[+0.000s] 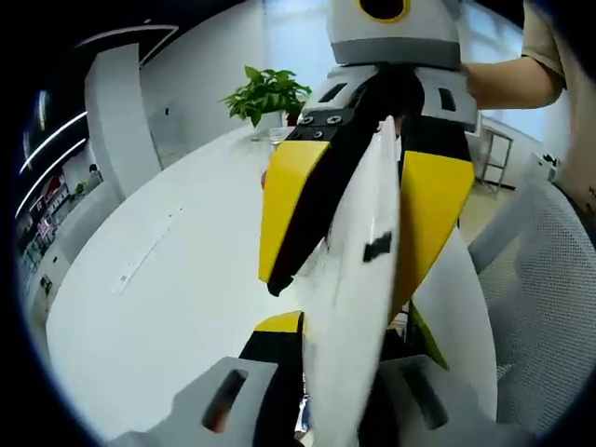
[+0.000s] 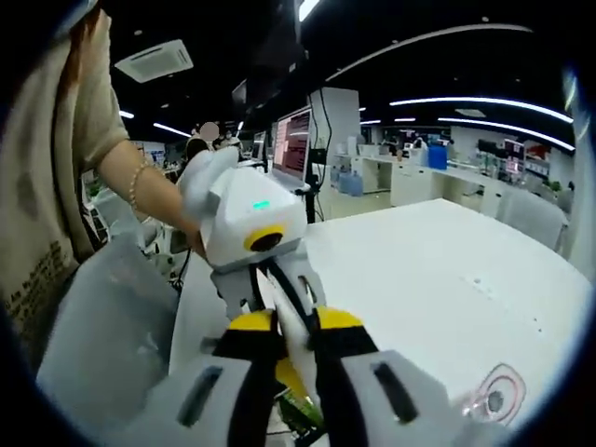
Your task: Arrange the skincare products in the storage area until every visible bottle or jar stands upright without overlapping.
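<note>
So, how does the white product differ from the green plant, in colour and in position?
The white product is pale with a small black mark; the plant is leafy green. The product is held in the air between the left gripper and right gripper; the plant stands on the far table.

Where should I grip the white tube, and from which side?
Across its two broad faces, near an end, coming in along its length. The tube is thin, edge-on between the right gripper's jaws; its faces likely give the most contact.
</note>
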Demonstrator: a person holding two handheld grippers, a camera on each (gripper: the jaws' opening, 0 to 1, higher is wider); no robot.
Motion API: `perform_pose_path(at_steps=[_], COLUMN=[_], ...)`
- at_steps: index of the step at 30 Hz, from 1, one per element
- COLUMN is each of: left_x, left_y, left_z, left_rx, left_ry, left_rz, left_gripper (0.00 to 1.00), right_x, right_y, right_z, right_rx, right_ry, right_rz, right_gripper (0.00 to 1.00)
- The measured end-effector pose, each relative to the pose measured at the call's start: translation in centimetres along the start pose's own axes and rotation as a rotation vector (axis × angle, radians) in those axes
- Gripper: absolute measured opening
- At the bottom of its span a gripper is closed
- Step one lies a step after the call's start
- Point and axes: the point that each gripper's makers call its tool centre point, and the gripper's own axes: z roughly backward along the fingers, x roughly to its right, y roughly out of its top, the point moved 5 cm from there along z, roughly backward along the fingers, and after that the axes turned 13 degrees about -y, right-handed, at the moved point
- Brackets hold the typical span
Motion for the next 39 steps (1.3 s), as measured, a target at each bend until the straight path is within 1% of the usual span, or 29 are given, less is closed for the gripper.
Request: perform_pose_path(at_steps=[3, 6, 9, 11, 15, 16, 18, 20, 23, 25, 28, 29, 31, 33, 34, 35, 36, 37, 39], left_x=[0.3, 0.6, 0.6, 0.6, 0.4, 0.2, 0.0, -0.4, -0.9, -1.3, -1.6, -2.0, -2.2, -2.7, -2.9, -3.1, -3.2, -3.5, -3.7], left_y=[-0.7, -1.1, -1.0, -0.7, 0.0, 0.4, 1.1, 1.6, 2.0, 2.3, 2.7, 3.1, 3.4, 3.7, 3.9, 4.0, 4.1, 4.3, 4.5], left_z=[0.6, 1.0, 1.0, 0.8, 0.1, -0.2, -0.5, -0.9, -1.5, -1.9, -2.5, -2.7, -2.9, -3.1, -3.2, -3.2, -3.2, -3.3, -3.6], left_rx=[-0.014, -0.009, -0.013, -0.017, -0.018, -0.016, -0.008, -0.021, -0.052, -0.095, -0.134, -0.145, -0.174, -0.233, -0.274, -0.308, -0.336, -0.348, -0.35], left_ry=[0.005, 0.005, 0.008, 0.012, 0.013, 0.009, 0.005, 0.0, -0.013, -0.022, -0.039, -0.04, -0.057, -0.06, -0.057, -0.06, -0.057, -0.05, -0.061], left_rz=[0.015, 0.044, 0.046, 0.042, 0.026, 0.026, 0.025, 0.013, 0.004, 0.015, 0.001, 0.013, 0.029, -0.001, -0.033, -0.048, -0.037, -0.035, -0.027], left_gripper=[0.11, 0.11, 0.11, 0.11, 0.11, 0.11, 0.11, 0.11, 0.11, 0.11, 0.11, 0.12, 0.12, 0.12, 0.12, 0.12, 0.12, 0.12, 0.13], right_x=[-0.5, -0.9, -0.9, -0.6, 0.1, 0.6, 1.2, 1.9, 2.5, 2.5, 2.2, 2.0, 1.6, 1.1, 1.1, 0.9, 0.8, 0.8, 0.9], right_y=[0.3, 0.5, 0.6, 0.5, 0.3, 0.4, 0.5, 0.5, -0.2, -0.9, -1.9, -2.8, -3.7, -4.5, -4.6, -5.1, -5.4, -5.9, -6.5], right_z=[-0.4, -0.6, -0.6, -0.3, 0.7, 1.4, 2.4, 3.7, 5.4, 6.5, 7.5, 8.1, 8.8, 9.5, 9.6, 10.0, 10.1, 10.4, 10.9], right_rx=[0.01, 0.019, 0.019, 0.019, 0.015, 0.018, 0.026, 0.03, 0.018, 0.007, -0.002, -0.013, -0.018, -0.023, -0.024, -0.027, -0.029, -0.035, -0.035], right_ry=[0.018, 0.027, 0.03, 0.02, -0.005, -0.032, -0.062, -0.107, -0.154, -0.182, -0.213, -0.225, -0.238, -0.255, -0.257, -0.268, -0.275, -0.285, -0.305], right_rz=[-0.008, -0.013, -0.012, -0.015, -0.023, -0.016, -0.017, -0.015, -0.027, -0.046, -0.08, -0.108, -0.131, -0.159, -0.165, -0.183, -0.193, -0.206, -0.226], right_gripper=[0.12, 0.12, 0.12, 0.13, 0.13, 0.13, 0.12, 0.13, 0.15, 0.17, 0.17, 0.17, 0.17, 0.17, 0.18, 0.18, 0.18, 0.18, 0.18])
